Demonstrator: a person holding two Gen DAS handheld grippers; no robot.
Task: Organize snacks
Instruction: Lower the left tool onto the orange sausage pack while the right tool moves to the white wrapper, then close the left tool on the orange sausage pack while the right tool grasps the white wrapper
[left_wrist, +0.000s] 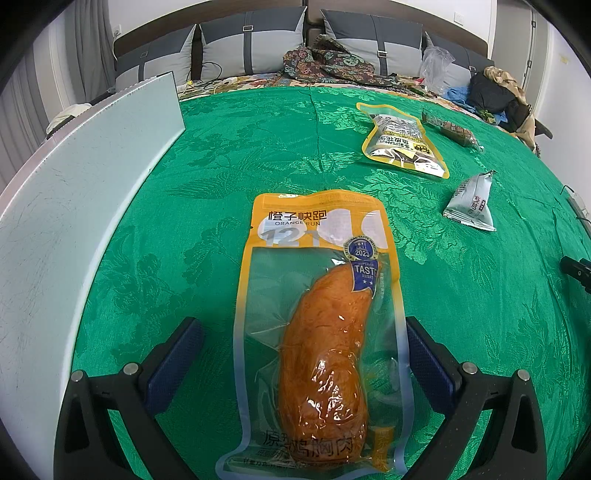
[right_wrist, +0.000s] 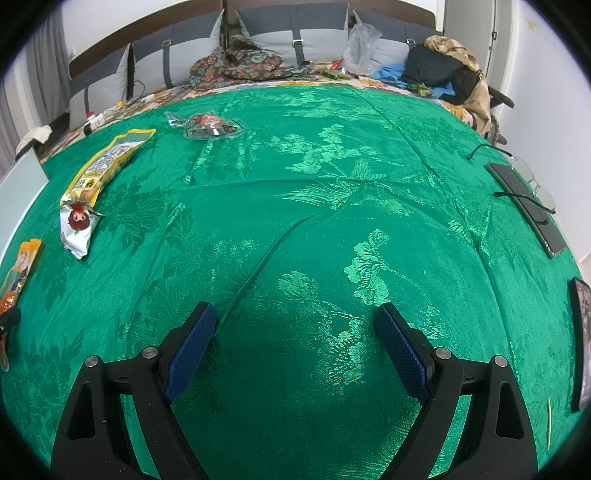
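An orange chicken-breast pouch (left_wrist: 317, 325) lies flat on the green cloth (left_wrist: 221, 184), its lower half between the fingers of my open left gripper (left_wrist: 304, 332), untouched on either side. Farther right lie a yellow peanut pouch (left_wrist: 400, 138), a brown bar (left_wrist: 452, 130) and a small silver packet (left_wrist: 472, 201). My right gripper (right_wrist: 295, 332) is open and empty above bare cloth (right_wrist: 314, 221). In the right wrist view a long yellow pack (right_wrist: 105, 162) and a white packet (right_wrist: 78, 225) lie at the left, a clear packet (right_wrist: 210, 125) at the back, and the orange pouch (right_wrist: 14, 284) at the left edge.
A white board (left_wrist: 74, 206) stands along the left edge of the cloth. A dark phone with cable (right_wrist: 524, 203), glasses (right_wrist: 535, 184) and another dark device (right_wrist: 581, 343) lie at the right. Pillows, clothes and a plastic bag (right_wrist: 360, 48) crowd the back.
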